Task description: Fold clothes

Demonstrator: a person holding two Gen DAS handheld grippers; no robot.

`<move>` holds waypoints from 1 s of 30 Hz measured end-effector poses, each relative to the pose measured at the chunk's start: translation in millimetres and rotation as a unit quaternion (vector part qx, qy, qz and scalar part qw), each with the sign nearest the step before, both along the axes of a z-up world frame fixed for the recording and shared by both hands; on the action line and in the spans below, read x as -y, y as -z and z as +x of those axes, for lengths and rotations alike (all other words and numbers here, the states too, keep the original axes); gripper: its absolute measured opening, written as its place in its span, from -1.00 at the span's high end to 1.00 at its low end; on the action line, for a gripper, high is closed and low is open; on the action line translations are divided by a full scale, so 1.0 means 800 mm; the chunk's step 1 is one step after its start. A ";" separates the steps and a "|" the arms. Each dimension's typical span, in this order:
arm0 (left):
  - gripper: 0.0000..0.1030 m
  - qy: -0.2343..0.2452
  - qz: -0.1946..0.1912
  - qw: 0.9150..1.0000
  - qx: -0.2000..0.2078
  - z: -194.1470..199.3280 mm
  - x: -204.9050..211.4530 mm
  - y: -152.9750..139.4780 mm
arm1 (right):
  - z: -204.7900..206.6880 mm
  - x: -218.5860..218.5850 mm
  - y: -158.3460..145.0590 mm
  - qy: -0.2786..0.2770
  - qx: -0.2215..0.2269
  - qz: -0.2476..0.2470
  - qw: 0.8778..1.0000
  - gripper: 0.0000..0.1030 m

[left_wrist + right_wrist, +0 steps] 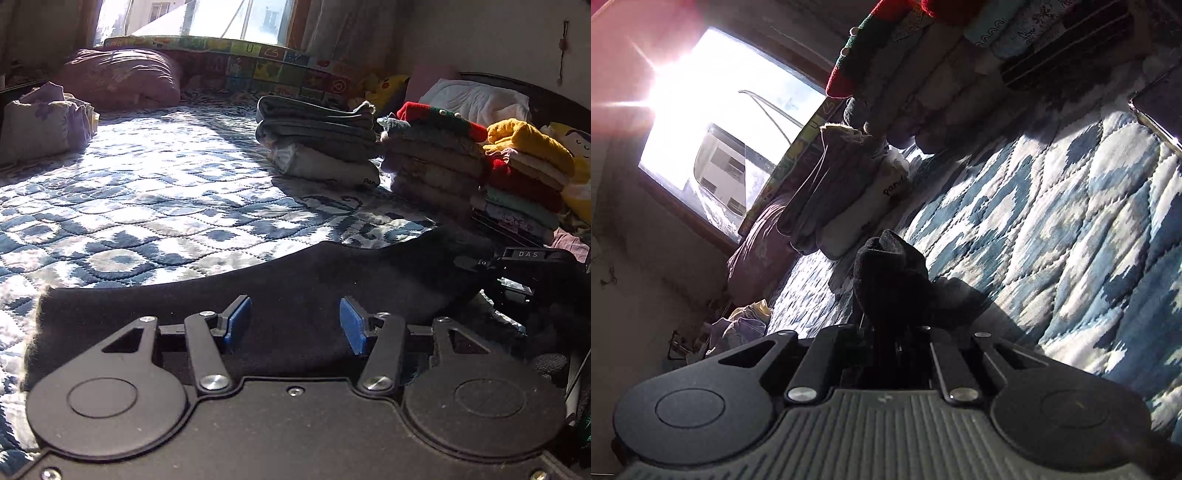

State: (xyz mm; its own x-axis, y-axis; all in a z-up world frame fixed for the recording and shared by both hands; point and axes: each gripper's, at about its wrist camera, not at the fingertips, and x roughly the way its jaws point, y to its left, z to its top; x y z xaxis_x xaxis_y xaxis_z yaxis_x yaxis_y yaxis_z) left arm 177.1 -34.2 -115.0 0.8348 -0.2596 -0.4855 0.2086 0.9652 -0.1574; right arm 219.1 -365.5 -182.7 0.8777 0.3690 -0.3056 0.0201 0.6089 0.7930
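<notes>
Gaping left gripper (294, 320) jaws over black garment (207, 306); right gripper (886, 332) jaws clamped on it

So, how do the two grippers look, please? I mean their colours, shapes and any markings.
The left gripper is matte black, with two round discs, silver screw heads and flat blue pads on its fingers. The right gripper has the same black linkage and discs, but a grey ribbed plate sits at its base; its pads are hidden by dark cloth. In the left view its side shows the white letters "DAS". No hands or sleeves are visible.
</notes>
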 end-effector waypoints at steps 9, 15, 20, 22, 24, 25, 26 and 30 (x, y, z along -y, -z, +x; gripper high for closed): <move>0.28 -0.008 -0.044 0.998 -0.053 0.038 0.053 0.046 | -0.010 0.002 -0.009 -0.006 0.030 -0.003 1.000 0.78; 0.03 -0.042 -0.135 0.988 -0.059 0.023 0.044 0.047 | -0.013 -0.002 -0.020 -0.009 0.063 0.009 0.998 0.78; 0.03 -0.061 -0.193 0.978 -0.042 0.007 0.011 0.019 | -0.018 -0.013 -0.041 -0.023 0.100 -0.014 0.995 0.78; 0.02 -0.076 -0.196 0.977 -0.023 -0.003 -0.023 -0.008 | -0.022 -0.020 -0.053 -0.029 0.118 -0.024 0.992 0.78; 0.01 -0.101 -0.216 0.971 -0.004 -0.015 -0.066 -0.033 | -0.030 -0.042 -0.072 -0.040 0.135 -0.059 0.988 0.78; -0.04 -0.111 -0.231 0.967 0.003 -0.020 -0.085 -0.041 | -0.032 -0.056 -0.080 -0.049 0.141 -0.074 0.986 0.78; -0.06 -0.119 -0.245 0.962 0.005 -0.025 -0.103 -0.048 | -0.035 -0.069 -0.088 -0.057 0.148 -0.089 0.983 0.78; -0.11 -0.147 -0.301 0.942 -0.005 -0.049 -0.169 -0.064 | -0.046 -0.147 -0.122 -0.098 0.178 -0.184 0.962 0.78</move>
State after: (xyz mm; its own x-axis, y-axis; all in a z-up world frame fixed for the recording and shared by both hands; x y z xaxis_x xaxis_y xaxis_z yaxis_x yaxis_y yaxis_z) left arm 138.3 100.9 -64.0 0.9095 -0.2484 -0.3332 -0.0592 0.7161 -0.6955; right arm 182.0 -247.8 -85.2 0.8759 0.4616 -0.1404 -0.3560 0.8147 0.4577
